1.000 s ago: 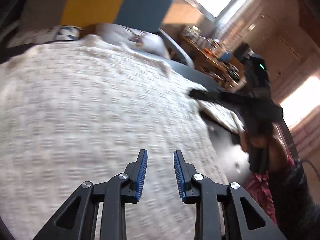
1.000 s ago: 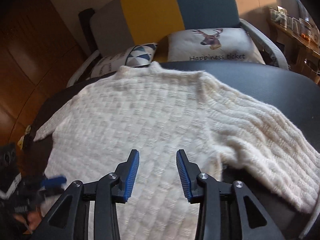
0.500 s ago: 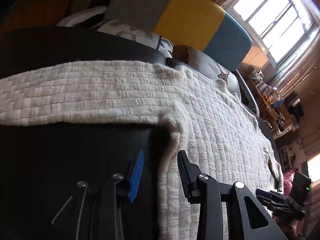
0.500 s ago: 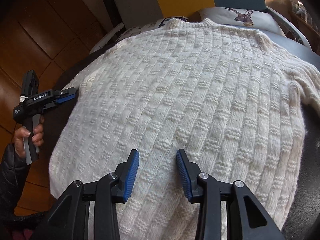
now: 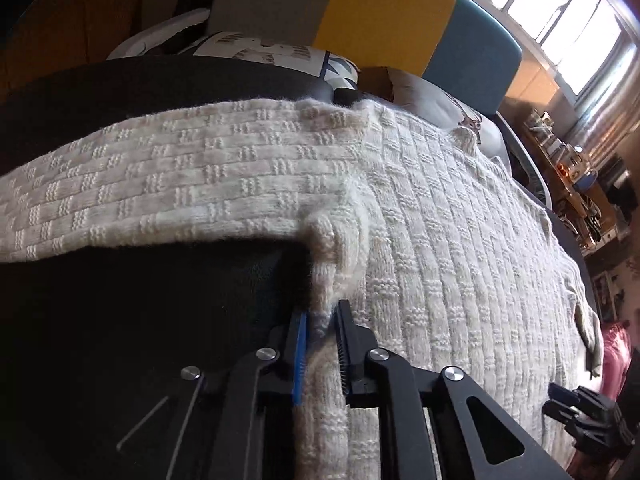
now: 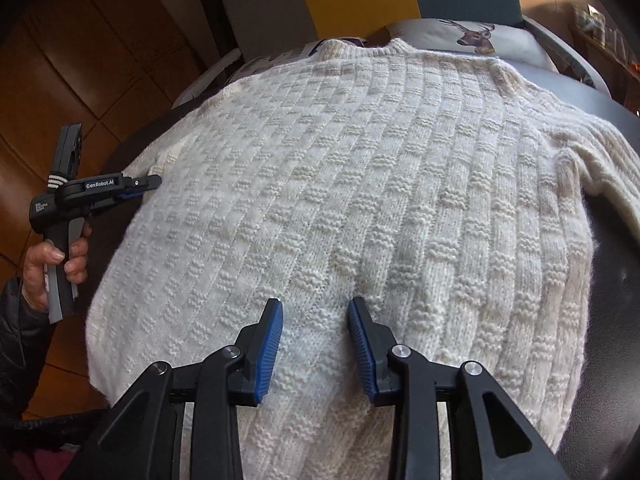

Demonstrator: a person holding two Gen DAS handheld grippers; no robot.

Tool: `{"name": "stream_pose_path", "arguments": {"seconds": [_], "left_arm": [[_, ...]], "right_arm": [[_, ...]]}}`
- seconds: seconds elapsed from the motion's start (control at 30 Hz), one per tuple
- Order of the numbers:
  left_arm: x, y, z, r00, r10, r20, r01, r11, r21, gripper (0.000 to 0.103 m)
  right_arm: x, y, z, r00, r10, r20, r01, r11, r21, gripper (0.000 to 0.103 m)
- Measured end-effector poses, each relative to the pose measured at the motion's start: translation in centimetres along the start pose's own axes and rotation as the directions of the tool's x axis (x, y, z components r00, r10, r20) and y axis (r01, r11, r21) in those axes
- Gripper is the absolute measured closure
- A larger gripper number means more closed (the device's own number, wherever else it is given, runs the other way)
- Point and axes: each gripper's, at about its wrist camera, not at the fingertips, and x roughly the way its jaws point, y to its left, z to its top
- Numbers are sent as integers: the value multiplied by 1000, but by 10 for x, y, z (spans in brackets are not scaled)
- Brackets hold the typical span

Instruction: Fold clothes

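Closing since half a second ago, the left gripper (image 5: pixel 322 322) now pinches the cream sweater (image 6: pixel 360 200) at its side edge under the armpit, while the right gripper (image 6: pixel 316 320) hovers spread above the hem. Thick basket-weave knit lies flat across the dark table (image 5: pixel 140 300); a deep, firm bite should stop stretching.

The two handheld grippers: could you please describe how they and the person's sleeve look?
The right gripper has black angular linkage arms with silver pivot screws and blue ribbed pads. The left gripper has a black body with white "GenRobot.AI" lettering, a grey handle and a blue pad. The sleeve is black and quilted.
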Motion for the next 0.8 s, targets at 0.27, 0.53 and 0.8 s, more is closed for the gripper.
{"name": "stream_pose_path", "arguments": {"seconds": [0.27, 0.53, 0.8], "left_arm": [[-34, -66, -13, 988, -147, 54, 146, 989, 11, 60], [5, -241, -63, 873, -418, -250, 460, 877, 141, 59], [59, -436, -120, 643, -507, -574, 696, 699, 161, 60]], "right_arm": [[-113, -81, -26, 958, -97, 270, 14, 956, 293, 62], [-204, -182, -106, 879, -384, 284, 203, 839, 505, 62], [-222, -232, -162, 855, -359, 375, 32, 757, 653, 61]]}}
